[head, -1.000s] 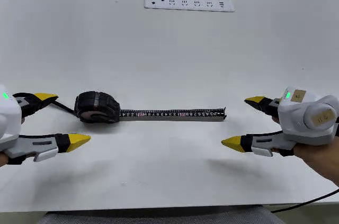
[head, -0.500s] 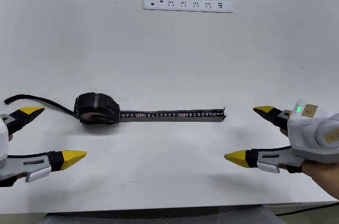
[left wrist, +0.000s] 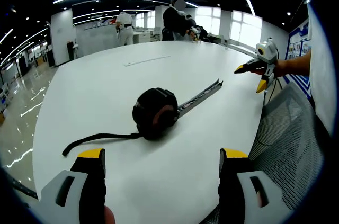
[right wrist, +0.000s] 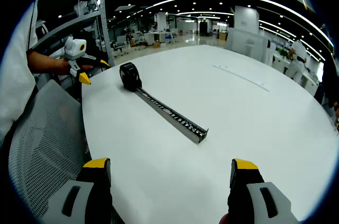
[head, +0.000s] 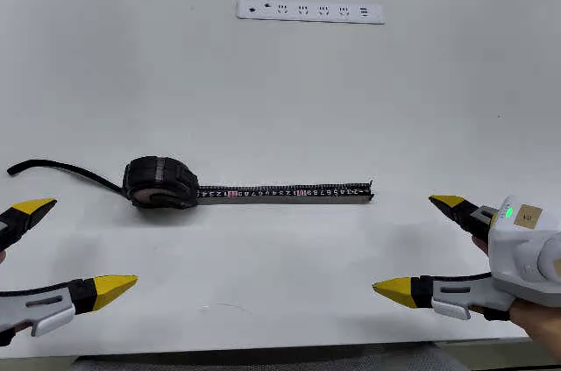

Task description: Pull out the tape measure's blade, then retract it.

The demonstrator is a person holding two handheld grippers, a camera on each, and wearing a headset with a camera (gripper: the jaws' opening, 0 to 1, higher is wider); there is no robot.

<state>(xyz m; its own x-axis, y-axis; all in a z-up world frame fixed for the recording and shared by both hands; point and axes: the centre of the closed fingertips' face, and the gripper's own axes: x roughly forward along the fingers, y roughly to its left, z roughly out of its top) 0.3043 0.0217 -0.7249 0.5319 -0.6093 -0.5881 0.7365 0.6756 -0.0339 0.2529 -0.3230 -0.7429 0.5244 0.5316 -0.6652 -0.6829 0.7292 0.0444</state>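
Blade [head: 285, 190] lies extended on bench [head: 280, 90]; left hand-held gripper [head: 81, 244], right hand-held gripper [head: 412, 244] released, flanking it, likely before retracting

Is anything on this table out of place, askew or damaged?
Nothing looks damaged. The tape measure lies with its blade pulled out flat on the white table; the left claw and the right claw are open, apart from it.

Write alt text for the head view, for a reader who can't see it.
A black tape measure lies on a white table with its blade pulled out to the right and its strap trailing left. The left claw and right claw hover open near the front edge, touching nothing; a white power strip lies at the far side.
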